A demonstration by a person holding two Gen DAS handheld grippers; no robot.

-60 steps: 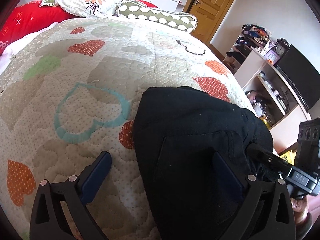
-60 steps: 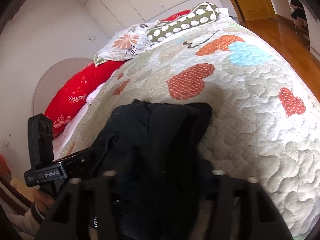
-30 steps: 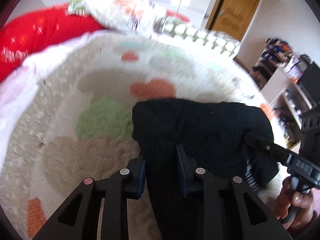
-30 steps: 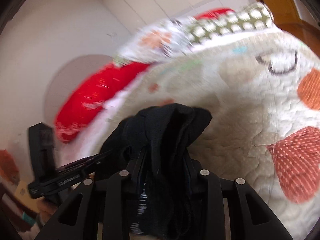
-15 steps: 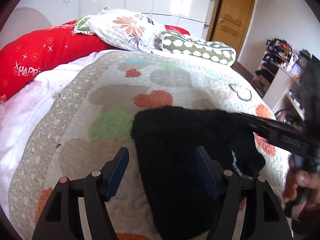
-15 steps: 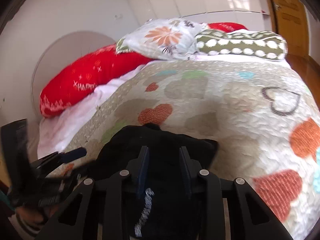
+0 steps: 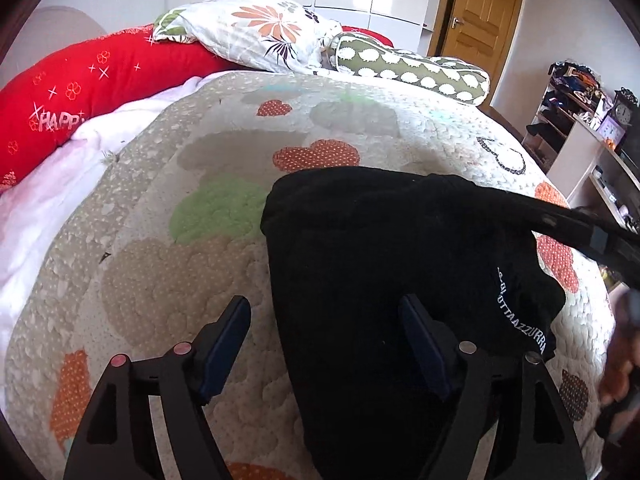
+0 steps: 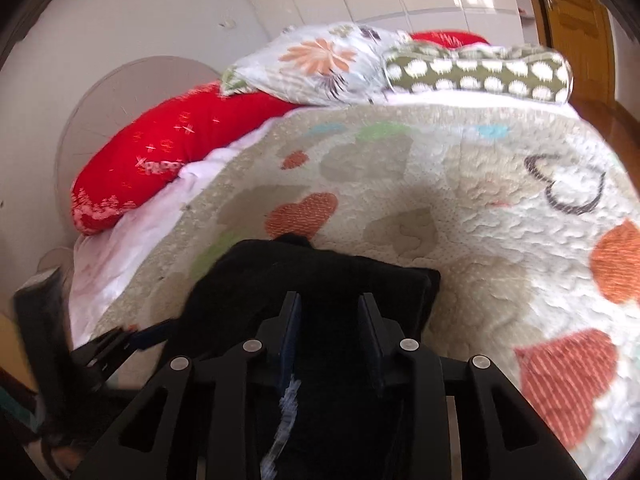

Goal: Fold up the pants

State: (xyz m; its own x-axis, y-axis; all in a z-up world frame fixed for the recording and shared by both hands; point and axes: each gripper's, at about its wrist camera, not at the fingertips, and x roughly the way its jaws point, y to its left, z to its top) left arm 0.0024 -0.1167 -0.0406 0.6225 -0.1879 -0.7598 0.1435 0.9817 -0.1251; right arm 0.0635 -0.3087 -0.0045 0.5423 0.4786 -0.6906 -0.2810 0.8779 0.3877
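Observation:
The black pants [image 7: 384, 256] lie folded into a compact bundle on the quilted bedspread [image 7: 168, 280], white lettering showing at their right edge. My left gripper [image 7: 324, 336] is open, its fingers straddling the bundle's near left edge without pinching it. In the right wrist view the pants [image 8: 320, 280] sit between the fingers of my right gripper [image 8: 330, 332], which is shut on a thick fold of them. The right gripper's body also shows in the left wrist view [image 7: 592, 236], reaching in from the right.
A red bolster [image 7: 80, 92], a floral pillow [image 7: 256, 28] and a green spotted bolster [image 7: 412, 68] lie at the head of the bed. A shelf unit with clutter and a clock [image 7: 580, 120] stands right of the bed, a wooden door [image 7: 480, 12] behind.
My left gripper has let go of the pants and opened wide. The bundle has come down onto the quilt. My right gripper stays shut on the pants.

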